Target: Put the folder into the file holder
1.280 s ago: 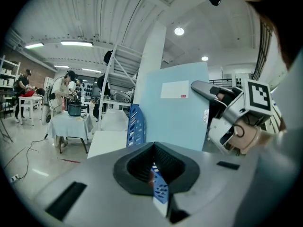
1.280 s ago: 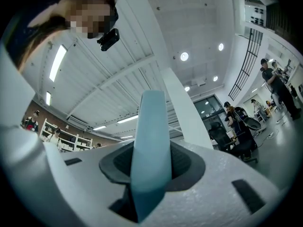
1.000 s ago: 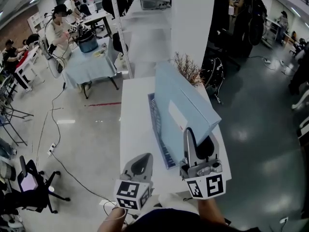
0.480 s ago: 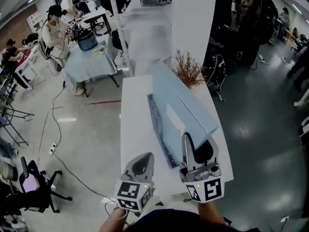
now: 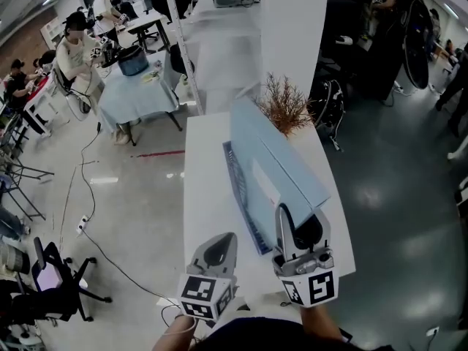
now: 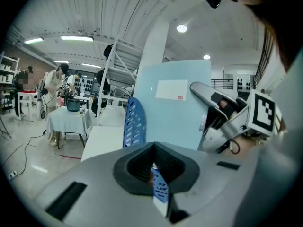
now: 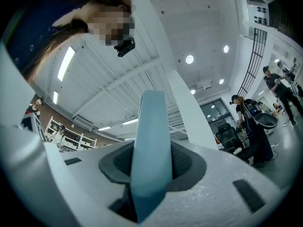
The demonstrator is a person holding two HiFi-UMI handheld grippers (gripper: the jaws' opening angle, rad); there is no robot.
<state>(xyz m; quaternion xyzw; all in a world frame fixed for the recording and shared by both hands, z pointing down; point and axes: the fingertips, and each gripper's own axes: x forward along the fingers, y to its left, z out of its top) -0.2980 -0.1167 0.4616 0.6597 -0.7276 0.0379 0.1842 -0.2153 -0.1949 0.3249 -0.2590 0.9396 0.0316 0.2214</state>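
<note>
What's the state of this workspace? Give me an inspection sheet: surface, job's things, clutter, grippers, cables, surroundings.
Surface: white table, mostly bare.
Job's things: light blue folder held tilted, just right of the blue file holder and its upright wall.
Clutter: dried plant at the table's far end.
Grippers: right gripper shut on the folder; left gripper jaws together, nothing clamped.
Cables: floor cable left of the table.
Surroundings: people at a cloth-covered table; office chair.

**Open on the left, crowded on the right**

You have bare table (image 5: 205, 189) all along the left of the blue file holder (image 5: 240, 196), and your left gripper (image 5: 217, 248) sits clear there. The tilted folder (image 5: 274, 152) fills the air over the holder's right side. Dried twigs (image 5: 284, 107) and a white pillar (image 5: 292, 28) close the far end.
</note>
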